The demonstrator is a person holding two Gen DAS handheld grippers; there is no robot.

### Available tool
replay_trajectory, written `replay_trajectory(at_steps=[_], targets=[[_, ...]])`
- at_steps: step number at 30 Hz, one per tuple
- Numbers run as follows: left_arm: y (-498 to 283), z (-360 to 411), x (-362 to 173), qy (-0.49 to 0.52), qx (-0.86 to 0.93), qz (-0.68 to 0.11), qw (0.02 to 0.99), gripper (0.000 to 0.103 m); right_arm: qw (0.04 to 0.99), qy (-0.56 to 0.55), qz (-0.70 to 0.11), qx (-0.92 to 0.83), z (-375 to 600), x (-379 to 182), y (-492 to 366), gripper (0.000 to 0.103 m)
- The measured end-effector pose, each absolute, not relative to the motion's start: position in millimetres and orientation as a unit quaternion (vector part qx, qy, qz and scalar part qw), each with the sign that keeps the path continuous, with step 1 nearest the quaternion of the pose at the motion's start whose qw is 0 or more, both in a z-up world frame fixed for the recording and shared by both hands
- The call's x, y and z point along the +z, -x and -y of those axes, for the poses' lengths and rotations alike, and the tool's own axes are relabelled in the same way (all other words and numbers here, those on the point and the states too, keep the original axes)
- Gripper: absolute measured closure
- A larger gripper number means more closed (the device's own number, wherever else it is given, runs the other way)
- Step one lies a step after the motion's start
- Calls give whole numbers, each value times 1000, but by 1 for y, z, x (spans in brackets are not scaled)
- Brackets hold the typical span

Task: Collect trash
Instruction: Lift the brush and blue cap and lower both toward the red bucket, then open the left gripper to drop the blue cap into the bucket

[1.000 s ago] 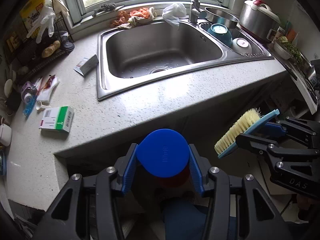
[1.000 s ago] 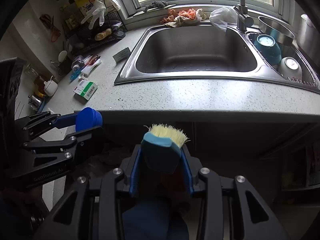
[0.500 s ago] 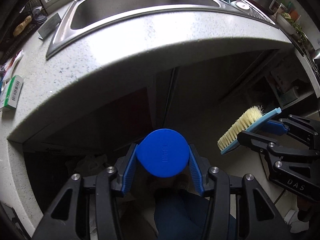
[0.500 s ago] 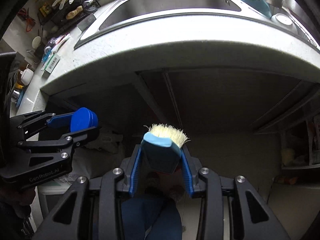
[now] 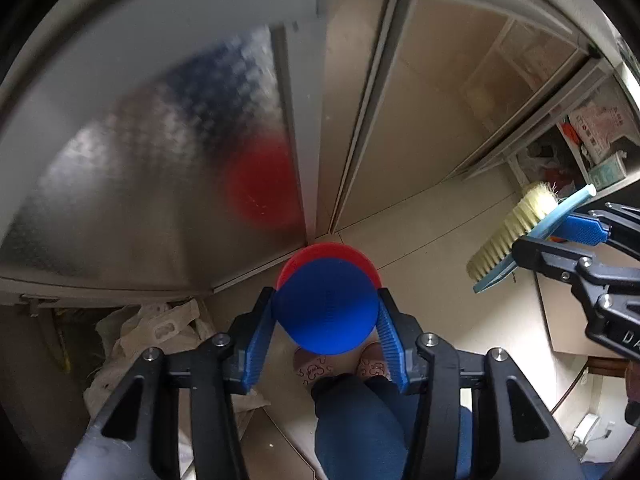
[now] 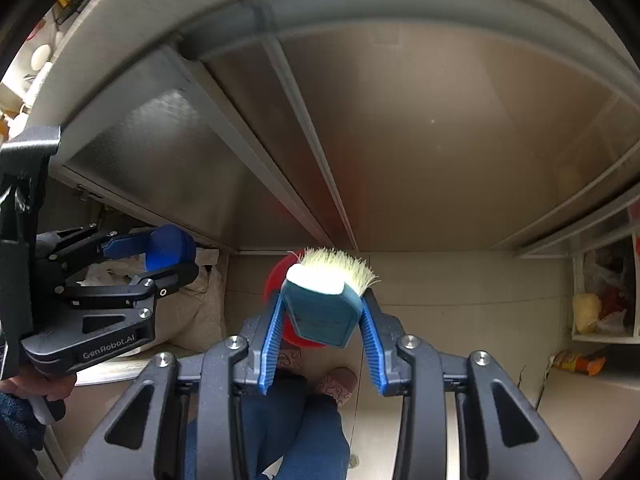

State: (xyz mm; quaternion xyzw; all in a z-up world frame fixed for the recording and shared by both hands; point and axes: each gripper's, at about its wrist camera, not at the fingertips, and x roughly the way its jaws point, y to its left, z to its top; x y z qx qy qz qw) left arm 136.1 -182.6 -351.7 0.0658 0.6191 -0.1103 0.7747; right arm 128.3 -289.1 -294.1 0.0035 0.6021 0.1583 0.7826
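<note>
here the left gripper (image 5: 326, 316) pinches a blue handle (image 5: 326, 312) over a red pan (image 5: 328, 256), likely a dustpan held low for sweeping. at 3 o'clock, the right gripper (image 6: 320, 320) clamps a brush (image 6: 320, 300), bristles forward. a crumpled bag (image 5: 148, 332), possibly trash, lies at 8 o'clock.

Left gripper (image 5: 326, 314) clamped on a held item, right gripper (image 6: 320, 316) likewise, both angled floorward

Both wrist views look steeply down along their own fingers at the kitchen floor (image 5: 440, 240) and the cabinet doors (image 6: 420, 140) below the bench, from close in. Each catches the other at its edge: at 3 o'clock in the left view, 9 o'clock in the right.
</note>
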Motion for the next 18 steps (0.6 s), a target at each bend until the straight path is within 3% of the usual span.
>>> replay_trajectory(at_steps=[3, 5, 7, 18], targets=[[-142, 182, -366, -62, -107, -621, 774, 54, 778, -7, -609, 154, 291, -306, -132, 68], [-142, 183, -370, -61, -109, -618, 776, 43, 775, -8, -613, 151, 287, -310, -136, 68], [-142, 184, -370, -68, -110, -613, 779, 23, 776, -8, -612, 151, 285, -311, -136, 68], [-139, 175, -345, -71, -118, -606, 783, 11, 772, -5, -615, 163, 282, -300, -127, 68]])
